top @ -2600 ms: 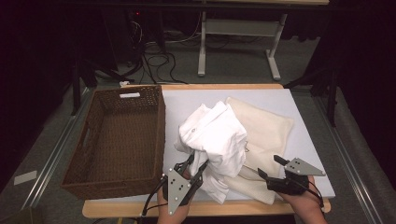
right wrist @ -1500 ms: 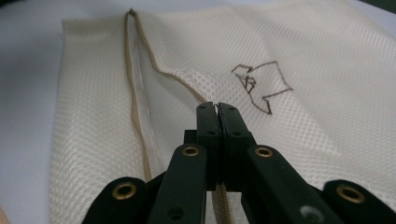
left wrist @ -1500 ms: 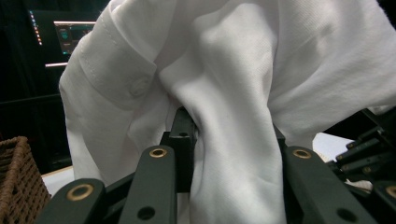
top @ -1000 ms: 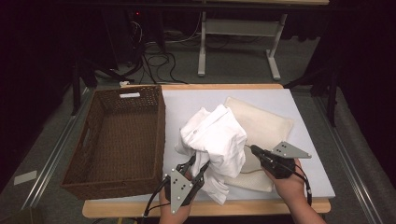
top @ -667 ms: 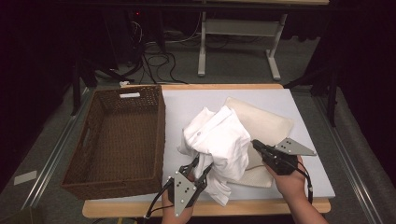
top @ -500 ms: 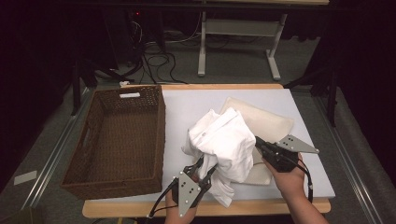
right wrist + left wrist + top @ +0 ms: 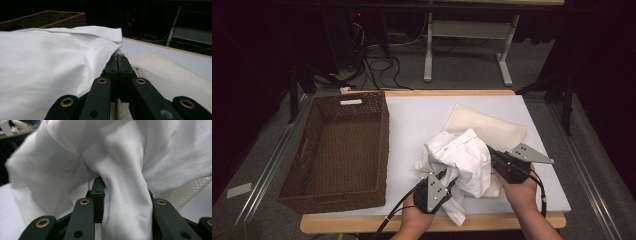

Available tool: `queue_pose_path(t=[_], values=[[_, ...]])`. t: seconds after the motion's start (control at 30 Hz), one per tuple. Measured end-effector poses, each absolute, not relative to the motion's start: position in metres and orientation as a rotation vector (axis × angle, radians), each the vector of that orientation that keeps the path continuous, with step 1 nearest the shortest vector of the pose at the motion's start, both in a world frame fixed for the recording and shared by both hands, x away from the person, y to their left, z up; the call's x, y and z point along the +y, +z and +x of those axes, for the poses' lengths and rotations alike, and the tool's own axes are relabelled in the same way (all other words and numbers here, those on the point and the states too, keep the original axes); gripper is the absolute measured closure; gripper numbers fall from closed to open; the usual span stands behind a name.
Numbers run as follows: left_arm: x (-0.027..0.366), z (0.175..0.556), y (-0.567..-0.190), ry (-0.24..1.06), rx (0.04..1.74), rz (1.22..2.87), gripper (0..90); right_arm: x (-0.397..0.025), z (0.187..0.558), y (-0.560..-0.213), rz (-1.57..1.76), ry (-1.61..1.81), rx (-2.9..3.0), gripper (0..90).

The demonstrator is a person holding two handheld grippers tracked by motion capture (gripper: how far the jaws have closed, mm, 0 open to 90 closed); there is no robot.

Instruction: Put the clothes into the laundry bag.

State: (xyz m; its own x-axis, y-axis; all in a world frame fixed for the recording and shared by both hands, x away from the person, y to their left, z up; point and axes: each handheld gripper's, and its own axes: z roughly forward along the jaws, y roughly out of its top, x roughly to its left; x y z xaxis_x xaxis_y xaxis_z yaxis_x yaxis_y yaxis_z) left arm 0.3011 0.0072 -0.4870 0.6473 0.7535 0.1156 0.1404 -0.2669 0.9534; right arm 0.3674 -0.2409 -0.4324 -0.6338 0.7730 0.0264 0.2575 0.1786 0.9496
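Left hand-held gripper and right hand-held gripper; white shirt bunched between, clamped

Overhead light falls on pale grey tabletop; surroundings and floor beyond sink into near-black. High view soft, low in detail, slight grain. Crumpled white cotton shirt brightest area, near overexposure in left gripper view, where its folds close to lens blur. Right gripper view: black tongs sharp, brown woven wicker basket and background dim, out of focus.
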Motion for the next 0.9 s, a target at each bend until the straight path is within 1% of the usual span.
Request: queue_pose_path(t=[0.03,0.43,0.67,0.73,0.8,0.83,0.87,0.9], values=[[0.003,0.306,-0.490,0.678,0.734,1.788,68.0,-0.241,0.366,-0.434,0.964,1.462,1.995,89.7],[-0.020,0.329,-0.506,0.604,0.771,1.919,67.8,-0.240,0.356,-0.435,0.948,1.490,1.990,89.7],[-0.024,0.340,-0.511,0.539,0.811,1.956,64.7,-0.239,0.347,-0.434,0.921,1.507,1.997,89.7],[-0.024,0.340,-0.512,0.528,0.819,1.939,60.4,-0.239,0.347,-0.435,0.927,1.504,1.998,89.7],[-0.021,0.338,-0.511,0.517,0.818,1.920,51.5,-0.241,0.348,-0.437,0.935,1.498,1.997,89.7],[-0.020,0.336,-0.509,0.514,0.817,1.912,51.5,-0.242,0.348,-0.438,0.941,1.500,1.999,89.7],[-0.018,0.335,-0.508,0.502,0.815,1.911,46.7,-0.243,0.349,-0.438,0.943,1.494,1.996,89.7],[-0.014,0.332,-0.503,0.469,0.821,1.913,37.0,-0.244,0.350,-0.440,0.956,1.494,1.996,89.7]])
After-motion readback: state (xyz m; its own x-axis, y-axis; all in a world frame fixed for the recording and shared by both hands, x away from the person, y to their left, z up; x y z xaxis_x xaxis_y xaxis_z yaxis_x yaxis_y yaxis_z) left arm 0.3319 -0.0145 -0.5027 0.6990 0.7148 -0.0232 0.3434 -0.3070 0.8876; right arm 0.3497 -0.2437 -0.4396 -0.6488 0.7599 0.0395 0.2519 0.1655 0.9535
